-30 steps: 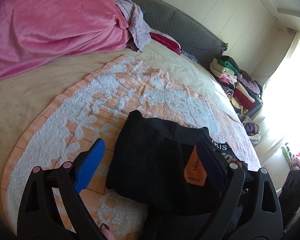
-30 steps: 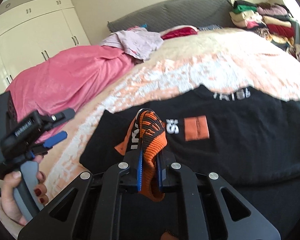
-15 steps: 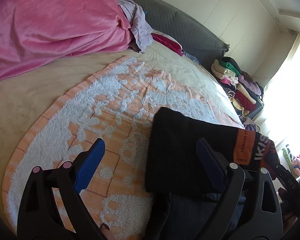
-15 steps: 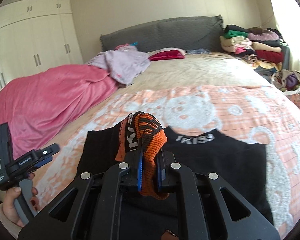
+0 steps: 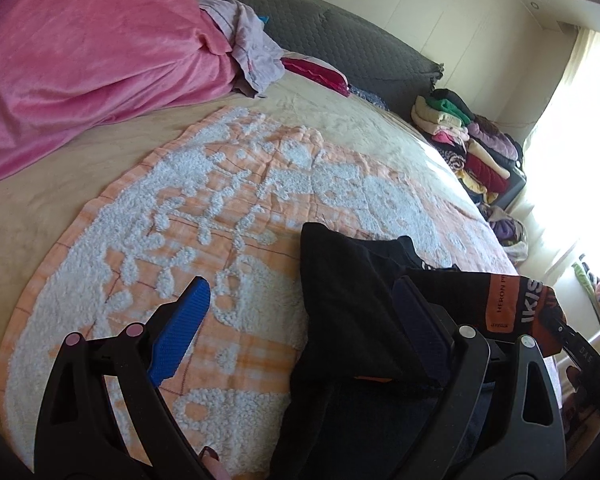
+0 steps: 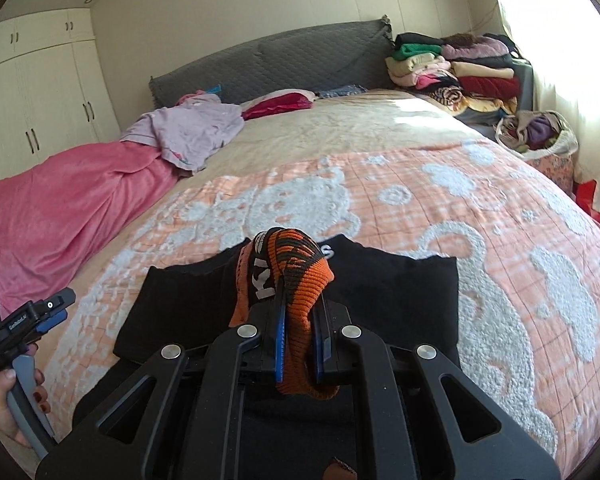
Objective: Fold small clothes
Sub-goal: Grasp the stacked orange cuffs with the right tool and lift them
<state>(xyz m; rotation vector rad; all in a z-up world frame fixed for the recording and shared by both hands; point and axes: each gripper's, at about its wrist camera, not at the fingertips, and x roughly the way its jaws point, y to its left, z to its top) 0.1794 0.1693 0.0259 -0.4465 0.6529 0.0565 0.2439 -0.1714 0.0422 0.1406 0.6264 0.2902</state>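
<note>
**Fold half made, cuff in the grip**

The black garment [image 6: 380,300] lies on the bed's orange blanket [image 6: 500,208], partly doubled over; by the look of it the fold is under way, not finished. The right hand-held gripper [image 6: 300,344] is clamped on its orange ribbed cuff [image 6: 300,280], lifted above the cloth. The left hand-held gripper [image 5: 300,320] gapes wide, empty, its right finger over the garment's left edge.

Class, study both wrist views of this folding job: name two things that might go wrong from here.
1. The right tongs pinch only the orange-and-black ribbed cuff; the knit may slip out and let the fold collapse.
2. The left tongs are open and grip nothing, so the black garment may drag across the orange-and-white tufted blanket instead of folding.
</note>
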